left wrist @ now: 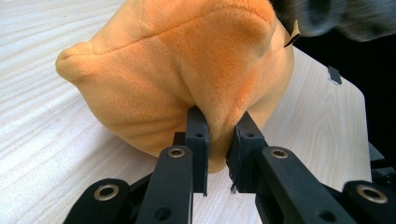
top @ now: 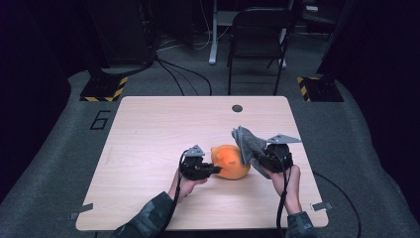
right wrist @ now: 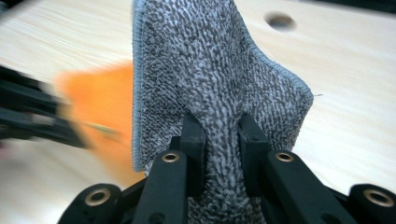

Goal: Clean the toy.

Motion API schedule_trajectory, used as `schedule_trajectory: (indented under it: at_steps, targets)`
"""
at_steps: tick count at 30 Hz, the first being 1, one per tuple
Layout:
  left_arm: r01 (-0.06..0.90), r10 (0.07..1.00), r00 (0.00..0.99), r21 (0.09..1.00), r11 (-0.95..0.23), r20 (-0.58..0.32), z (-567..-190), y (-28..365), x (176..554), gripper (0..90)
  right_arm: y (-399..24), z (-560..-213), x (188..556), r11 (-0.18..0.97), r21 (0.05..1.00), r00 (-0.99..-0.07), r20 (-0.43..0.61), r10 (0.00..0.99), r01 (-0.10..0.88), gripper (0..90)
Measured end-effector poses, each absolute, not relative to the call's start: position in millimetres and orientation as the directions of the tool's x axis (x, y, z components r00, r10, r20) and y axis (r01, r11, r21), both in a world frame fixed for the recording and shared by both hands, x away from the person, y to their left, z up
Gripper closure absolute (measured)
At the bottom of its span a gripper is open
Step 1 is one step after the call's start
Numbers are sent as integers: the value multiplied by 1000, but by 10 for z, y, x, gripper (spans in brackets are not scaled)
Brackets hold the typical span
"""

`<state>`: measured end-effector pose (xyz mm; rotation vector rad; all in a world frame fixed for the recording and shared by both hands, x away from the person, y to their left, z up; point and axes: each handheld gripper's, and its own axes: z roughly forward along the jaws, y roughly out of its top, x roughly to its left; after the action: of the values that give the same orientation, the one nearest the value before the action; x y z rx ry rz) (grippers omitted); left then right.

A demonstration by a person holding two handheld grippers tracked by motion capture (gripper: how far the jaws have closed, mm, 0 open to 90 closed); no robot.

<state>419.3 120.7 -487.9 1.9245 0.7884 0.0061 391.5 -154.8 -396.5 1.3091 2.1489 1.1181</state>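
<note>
Plush (top: 230, 162), orange, soft and rounded with stitched seams, is lying on the table (top: 148, 129) near its front edge, the left gripper (top: 210, 170) pinching a fold of it, while the right gripper (top: 257, 157) beside it is clamping a speckled grey cloth (top: 247, 141).

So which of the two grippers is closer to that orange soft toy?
Left. The left gripper pinches a fold of the orange toy; the right gripper, holding a grey cloth, is beside it.

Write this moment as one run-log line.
left hand-held gripper: shut on orange plush toy | right hand-held gripper: shut on grey cloth, held above table
</note>
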Motion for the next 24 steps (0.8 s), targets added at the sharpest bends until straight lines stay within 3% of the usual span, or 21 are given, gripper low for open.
schedule_trajectory:
  at_steps: [5, 9, 16, 24]
  targets:
    - [513, 520, 791, 812, -279, -322, -4877, 1205, 4191, 797, -1215, -3892, 3799, 297, 808, -581, 68, 811, 509, 762]
    - [506, 524, 793, 816, -279, -313, -4879, 1202, 4189, 797, -1001, -4024, 3806, 390, 772, -615, 1, 788, 502, 757]
    - [510, 517, 795, 811, -287, -317, -4892, 1208, 4199, 796, -978, -4152, 3839, 434, 747, -594, -65, 802, 504, 756]
    - [515, 513, 794, 811, -279, -328, -4900, 1205, 4203, 795, -1213, -4239, 3937, 411, 722, -543, -58, 837, 557, 755]
